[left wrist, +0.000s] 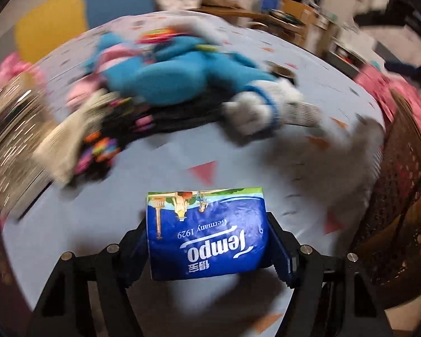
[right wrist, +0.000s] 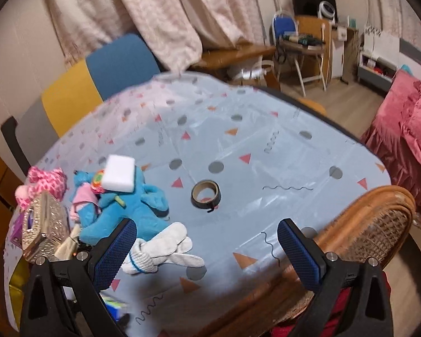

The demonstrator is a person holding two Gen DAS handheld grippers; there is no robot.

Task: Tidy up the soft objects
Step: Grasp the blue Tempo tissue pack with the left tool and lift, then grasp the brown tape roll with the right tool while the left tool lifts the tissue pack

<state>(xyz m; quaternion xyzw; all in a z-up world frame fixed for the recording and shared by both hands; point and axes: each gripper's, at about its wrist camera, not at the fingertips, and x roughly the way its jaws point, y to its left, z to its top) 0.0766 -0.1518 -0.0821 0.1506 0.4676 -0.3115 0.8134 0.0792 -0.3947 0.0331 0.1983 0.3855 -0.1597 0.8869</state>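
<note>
My left gripper (left wrist: 207, 233) is shut on a blue Tempo tissue pack (left wrist: 206, 233) and holds it above the pale blue tablecloth (left wrist: 165, 163). Beyond it lie a blue plush toy (left wrist: 179, 70), white work gloves (left wrist: 263, 109) and a dark bag with coloured dots (left wrist: 120, 132), all blurred. In the right wrist view my right gripper (right wrist: 207, 244) is open and empty above the table's near edge. The blue plush (right wrist: 129, 205) lies at left with a white sponge (right wrist: 119, 177) on it, the gloves (right wrist: 165, 250) by the left finger, and a pink plush (right wrist: 46, 182) farther left.
A roll of dark tape (right wrist: 206, 193) lies mid-table. A shiny gold tissue box (right wrist: 45, 224) stands at the left edge. A wicker chair back (right wrist: 379, 224) is at the near right. A blue and yellow chair (right wrist: 98, 75) stands behind the table, a pink bed (right wrist: 407, 129) at right.
</note>
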